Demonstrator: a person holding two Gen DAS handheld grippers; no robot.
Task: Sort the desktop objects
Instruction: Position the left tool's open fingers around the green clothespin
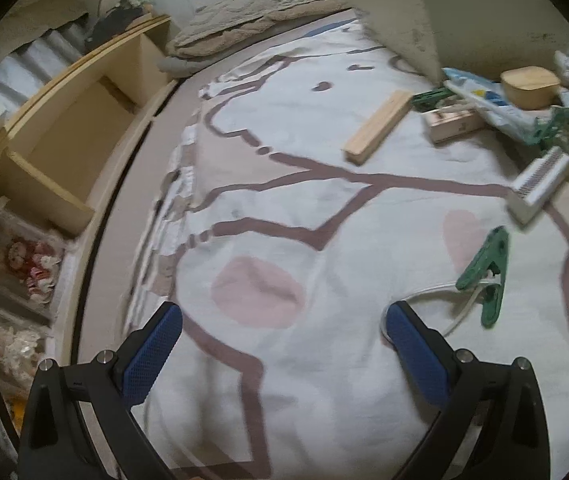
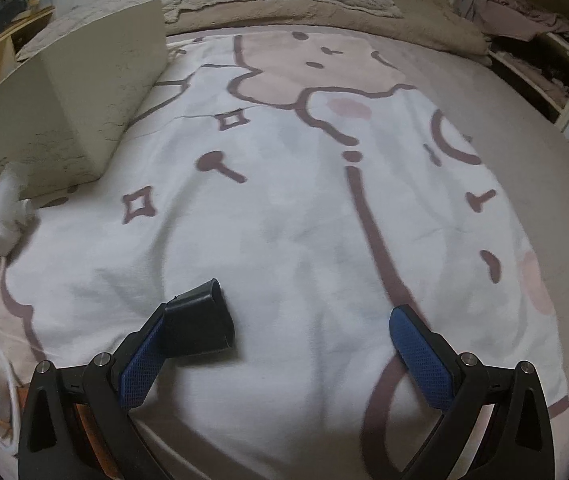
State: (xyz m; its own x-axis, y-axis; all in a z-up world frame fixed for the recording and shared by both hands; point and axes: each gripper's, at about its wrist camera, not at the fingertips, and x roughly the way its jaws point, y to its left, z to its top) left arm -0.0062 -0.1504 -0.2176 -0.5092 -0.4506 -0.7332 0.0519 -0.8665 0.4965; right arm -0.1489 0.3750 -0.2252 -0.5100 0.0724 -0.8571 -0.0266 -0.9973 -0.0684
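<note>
Left claw (image 1: pixel 284 316) released, green clip (image 1: pixel 484 276) just right of it; right claw (image 2: pixel 308 312) released, black part (image 2: pixel 200 320) against left finger.

The left gripper (image 1: pixel 284 320) and right gripper (image 2: pixel 304 320) look alike: black plastic triangular arms with silver round screws, each finger faced with a blue cross-hatched textured pad (image 1: pixel 152 354).

White blanket (image 1: pixel 324 216) with mauve cartoon outlines, green clip (image 1: pixel 484 272), pale wood block (image 1: pixel 378 128), possibly black cap (image 2: pixel 204 320)
</note>
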